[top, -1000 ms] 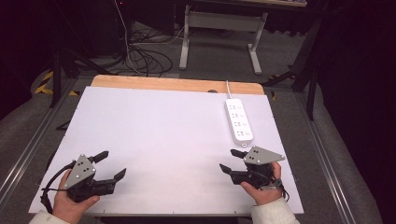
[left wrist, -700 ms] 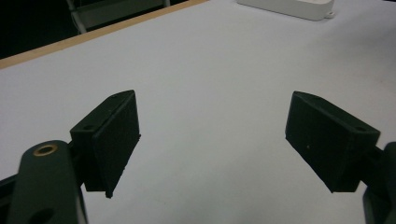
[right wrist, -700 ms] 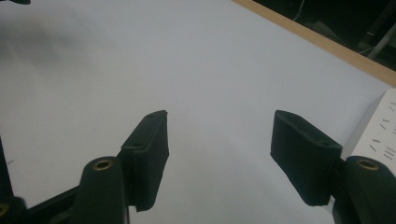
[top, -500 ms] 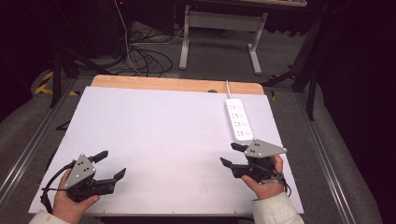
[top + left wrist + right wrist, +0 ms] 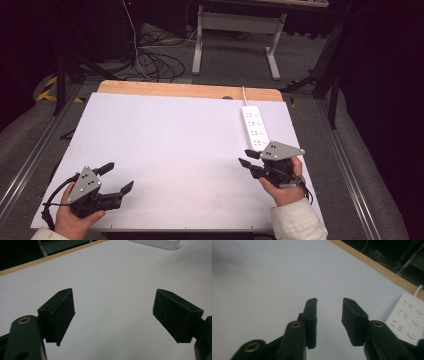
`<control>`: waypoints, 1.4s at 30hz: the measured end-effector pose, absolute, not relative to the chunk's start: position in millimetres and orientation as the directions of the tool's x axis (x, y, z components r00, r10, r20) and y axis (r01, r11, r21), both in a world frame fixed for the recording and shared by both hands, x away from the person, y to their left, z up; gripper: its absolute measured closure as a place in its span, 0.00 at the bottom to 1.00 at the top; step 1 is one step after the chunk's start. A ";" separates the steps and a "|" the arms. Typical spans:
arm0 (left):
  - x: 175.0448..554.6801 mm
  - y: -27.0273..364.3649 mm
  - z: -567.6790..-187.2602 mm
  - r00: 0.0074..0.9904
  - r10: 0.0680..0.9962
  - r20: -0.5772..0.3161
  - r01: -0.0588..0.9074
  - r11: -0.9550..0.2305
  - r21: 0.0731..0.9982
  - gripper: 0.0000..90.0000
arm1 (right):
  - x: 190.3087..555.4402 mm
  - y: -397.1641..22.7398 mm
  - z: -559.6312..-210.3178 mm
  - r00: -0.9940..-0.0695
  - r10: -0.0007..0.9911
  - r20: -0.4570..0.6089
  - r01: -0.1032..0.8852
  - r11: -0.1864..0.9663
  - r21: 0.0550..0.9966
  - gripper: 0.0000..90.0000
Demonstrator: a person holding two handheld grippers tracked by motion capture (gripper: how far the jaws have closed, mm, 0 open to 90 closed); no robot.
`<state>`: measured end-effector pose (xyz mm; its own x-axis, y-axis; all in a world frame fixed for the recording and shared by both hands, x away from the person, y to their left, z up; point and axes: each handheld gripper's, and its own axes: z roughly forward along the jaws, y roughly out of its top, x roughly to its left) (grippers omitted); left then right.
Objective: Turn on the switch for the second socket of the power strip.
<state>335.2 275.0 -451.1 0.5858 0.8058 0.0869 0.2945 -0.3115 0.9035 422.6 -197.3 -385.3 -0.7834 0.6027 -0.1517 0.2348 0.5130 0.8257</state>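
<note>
White covers nearly all of the surface I am working over, a smooth matte sheet with a strip of light wood left bare along the far edge. On my feed, one object lies on it: a white power strip, long and narrow, resting flat near the far right corner with its length running away from me. I can see rows of sockets and small round buttons down its top face, and a white cord leaves its far end over the wooden edge. From the right gripper view the same strip sits at the right, its pale face showing slot pairs and round buttons.

My left hand-held gripper is held low at the near left of the surface, its jaws spread wide with nothing between them; its own camera shows both black pads far apart over bare white sheet. My right hand-held gripper sits at the near right, just beside the near end of the power strip, its tips pointing left. Its jaws stand a narrow gap apart, empty, hovering over the sheet.
</note>
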 end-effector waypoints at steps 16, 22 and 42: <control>329.0 278.2 -451.7 0.561 0.824 0.072 0.310 -0.290 0.906 0.20 | 467.1 -200.2 -363.2 -0.761 0.634 -0.134 0.285 0.514 0.809 1.00; 329.4 278.6 -451.7 0.564 0.823 0.071 0.310 -0.290 0.905 0.20 | 487.3 -205.7 -360.7 -0.736 0.668 -0.109 0.323 0.488 0.811 1.00; 331.0 279.2 -452.8 0.566 0.822 0.065 0.320 -0.292 0.901 0.20 | 542.9 -216.8 -372.3 -0.673 0.735 -0.084 0.384 0.444 0.809 1.00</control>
<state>331.0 279.2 -452.8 0.5662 0.8217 0.0649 0.3200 -0.2916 0.9014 542.9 -216.8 -372.3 -0.6732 0.7347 -0.0837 0.3843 0.4443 0.8092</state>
